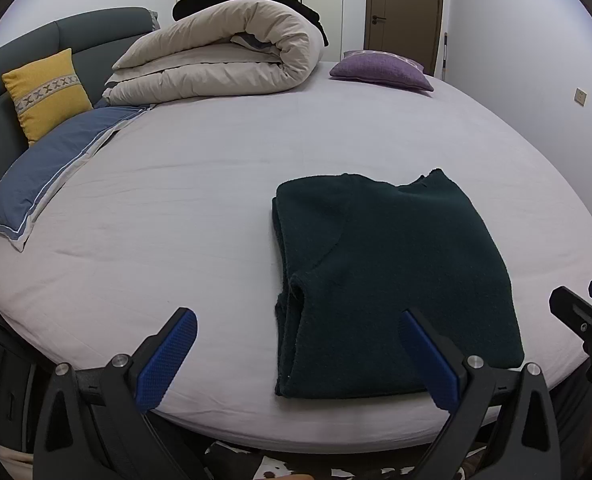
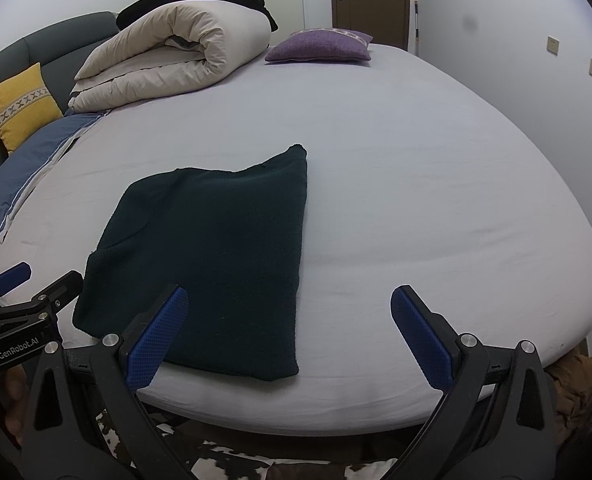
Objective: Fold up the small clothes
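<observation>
Both tongs, left (image 1: 296,354) & right (image 2: 290,332), spread, empty, near dark green sweater (image 2: 212,248) lying folded by bed (image 2: 435,200) edge; risk: careless pinch snags top layer, undoing fold.

So there's just one garment here, a dark green knit sweater (image 1: 395,280), almost black in this light, with a fuzzy, slightly nubby texture. It's already folded into a compact rectangle, several layers thick, and you can see the stacked edges along its left side in the left wrist view. A curved sleeve seam runs across the top layer, and the neckline end points away toward the far side. It lies flat on the pale lilac bed sheet (image 1: 176,220), close to the near edge of the bed. One far corner sticks up into a little point in the right wrist view.
</observation>
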A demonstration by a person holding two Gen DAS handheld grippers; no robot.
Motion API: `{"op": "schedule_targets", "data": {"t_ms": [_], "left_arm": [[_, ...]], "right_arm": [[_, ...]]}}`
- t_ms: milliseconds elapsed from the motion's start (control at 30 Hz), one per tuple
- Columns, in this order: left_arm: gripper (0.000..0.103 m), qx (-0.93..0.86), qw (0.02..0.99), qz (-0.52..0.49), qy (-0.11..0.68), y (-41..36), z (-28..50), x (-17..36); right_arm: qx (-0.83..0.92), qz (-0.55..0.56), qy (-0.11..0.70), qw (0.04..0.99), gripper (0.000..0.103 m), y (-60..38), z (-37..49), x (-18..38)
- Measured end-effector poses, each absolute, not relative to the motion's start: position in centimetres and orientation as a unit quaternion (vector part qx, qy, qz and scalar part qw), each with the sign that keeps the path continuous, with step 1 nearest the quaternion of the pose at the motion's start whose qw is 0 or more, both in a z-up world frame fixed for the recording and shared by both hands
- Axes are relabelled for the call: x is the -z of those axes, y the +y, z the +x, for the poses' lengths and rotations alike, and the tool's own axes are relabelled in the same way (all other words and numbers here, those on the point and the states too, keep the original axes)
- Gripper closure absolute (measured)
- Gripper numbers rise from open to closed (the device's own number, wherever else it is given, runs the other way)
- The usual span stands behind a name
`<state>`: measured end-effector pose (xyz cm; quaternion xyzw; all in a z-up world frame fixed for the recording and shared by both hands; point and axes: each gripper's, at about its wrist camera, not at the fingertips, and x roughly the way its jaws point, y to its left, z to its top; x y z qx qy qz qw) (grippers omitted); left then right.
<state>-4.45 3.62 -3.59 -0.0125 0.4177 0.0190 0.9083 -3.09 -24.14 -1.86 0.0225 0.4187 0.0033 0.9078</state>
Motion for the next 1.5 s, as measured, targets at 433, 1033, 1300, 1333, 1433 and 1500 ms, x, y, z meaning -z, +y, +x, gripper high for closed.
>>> {"op": "schedule_targets", "data": {"t_ms": [433, 1033, 1300, 1333, 1433, 1500], "left_arm": [[0.0, -0.018, 0.906, -0.012, 0.422, 3.69, -4.35, 3.95], [0.0, -0.017, 0.905, -0.012, 0.425, 3.75, -4.39, 4.05], [0.0, -0.017, 0.905, -0.012, 0.426, 3.77, -4.43, 4.16], [0.0, -0.018, 0.905, -0.012, 0.426, 3.77, -4.42, 4.15], [0.0, -0.018, 0.904, -0.012, 0.427, 3.84, -4.53, 4.43], [0.0, -0.018, 0.904, -0.012, 0.428, 3.92, -4.66, 4.53]], "right_arm": [[-0.003, 0.022, 0.419, 0.908, 0.0, -23.9, -3.14, 2.03], [-0.003, 0.025, 0.42, 0.907, 0.0, -23.65, -3.26, 2.32], [-0.005, 0.025, 0.422, 0.906, 0.0, -23.65, -3.14, 2.35], [-0.005, 0.025, 0.422, 0.906, 0.0, -23.64, -3.16, 2.35], [-0.005, 0.026, 0.423, 0.906, 0.0, -23.62, -3.13, 2.37], [-0.005, 0.027, 0.424, 0.905, 0.0, -23.49, -3.13, 2.4]]}}
